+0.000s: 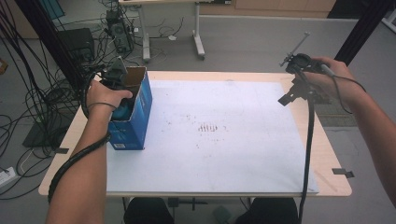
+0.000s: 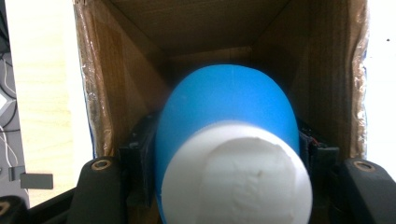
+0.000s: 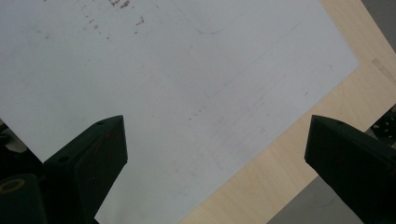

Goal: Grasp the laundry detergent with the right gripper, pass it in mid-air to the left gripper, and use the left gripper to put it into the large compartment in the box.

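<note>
The left claw point(image 1: 122, 95) sits at the open top of a blue cardboard box point(image 1: 135, 119) that stands upright near the left edge of the desk point(image 1: 327, 163), partly on the white sheet point(image 1: 219, 140) that covers most of the desktop. In the left gripper view this claw pinches a blue bottle with a white cap point(image 2: 229, 154) — the black jaws press against its two sides, and the bottle's rounded blue body points down into the brown inside of the box, between its walls. The white cap faces the camera, close and blurred. Whether the bottle touches the bottom of the box cannot be told. In the high view the left hand point(image 1: 106, 95) is wrapped over the gripper at the box's rim, with its corrugated cable running back along the forearm. The right claw point(image 1: 292, 93) is held up in the air over the far right corner of the desk, well apart from the box. In the right gripper view its jaws stand spread wide with nothing between them — below them lie the stained white sheet and a strip of bare pale wood at the desk's edge.
</note>
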`<state>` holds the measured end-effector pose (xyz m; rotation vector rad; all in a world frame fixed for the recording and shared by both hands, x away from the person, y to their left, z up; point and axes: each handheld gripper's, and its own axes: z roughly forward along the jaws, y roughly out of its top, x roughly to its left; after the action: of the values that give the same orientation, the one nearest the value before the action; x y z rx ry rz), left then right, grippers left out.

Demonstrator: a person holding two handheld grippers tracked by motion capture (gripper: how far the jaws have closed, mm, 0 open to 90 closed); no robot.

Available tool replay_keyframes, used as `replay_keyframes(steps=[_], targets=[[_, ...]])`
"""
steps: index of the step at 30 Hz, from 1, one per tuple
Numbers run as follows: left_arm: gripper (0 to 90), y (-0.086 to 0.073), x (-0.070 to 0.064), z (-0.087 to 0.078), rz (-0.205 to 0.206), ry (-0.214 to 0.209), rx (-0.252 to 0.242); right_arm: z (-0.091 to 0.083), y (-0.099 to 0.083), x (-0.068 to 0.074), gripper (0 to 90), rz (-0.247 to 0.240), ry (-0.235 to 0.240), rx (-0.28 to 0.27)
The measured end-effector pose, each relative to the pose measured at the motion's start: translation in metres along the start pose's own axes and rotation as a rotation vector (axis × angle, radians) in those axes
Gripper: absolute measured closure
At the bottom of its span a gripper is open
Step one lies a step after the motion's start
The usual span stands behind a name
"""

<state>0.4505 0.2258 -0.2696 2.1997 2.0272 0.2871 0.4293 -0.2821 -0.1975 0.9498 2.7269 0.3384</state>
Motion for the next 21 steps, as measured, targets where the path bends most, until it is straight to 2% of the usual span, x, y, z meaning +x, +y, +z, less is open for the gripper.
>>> replay_keyframes(steps=[21], targets=[[37.4, 0.0008, 0.0001, 0.0011, -0.008, 0.001, -0.009, 0.0014, 0.0013, 0.0001, 5.5, 0.004, 0.001, 0.002]])
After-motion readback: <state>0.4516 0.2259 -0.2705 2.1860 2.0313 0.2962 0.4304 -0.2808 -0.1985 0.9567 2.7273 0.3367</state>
